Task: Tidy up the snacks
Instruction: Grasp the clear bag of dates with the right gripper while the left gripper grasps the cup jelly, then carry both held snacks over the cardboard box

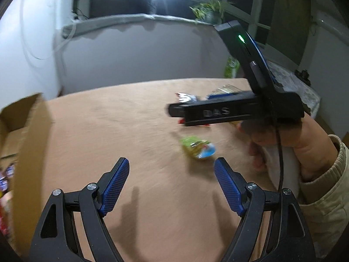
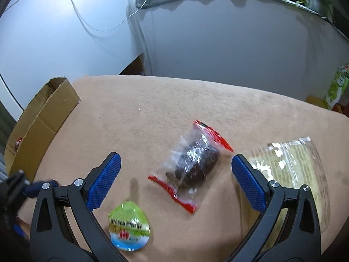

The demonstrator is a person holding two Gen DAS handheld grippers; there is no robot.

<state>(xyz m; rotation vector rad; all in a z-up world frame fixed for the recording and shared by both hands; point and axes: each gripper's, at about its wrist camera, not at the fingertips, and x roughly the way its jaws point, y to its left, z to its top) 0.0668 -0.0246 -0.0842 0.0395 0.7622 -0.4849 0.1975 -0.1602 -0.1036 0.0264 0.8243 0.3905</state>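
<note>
Item: my right gripper (image 2: 175, 172), fingers spread, empty, straddling the red-edged snack bag (image 2: 192, 168) for pickup. Left gripper (image 1: 171, 170) spread, empty. Jelly cup (image 2: 129, 226) near; cardboard box (image 2: 41, 118) far left, awaiting snacks.

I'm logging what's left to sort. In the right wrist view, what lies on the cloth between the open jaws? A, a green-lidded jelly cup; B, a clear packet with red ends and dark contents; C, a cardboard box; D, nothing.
B: the red-edged clear packet lies between the spread jaws.
</note>
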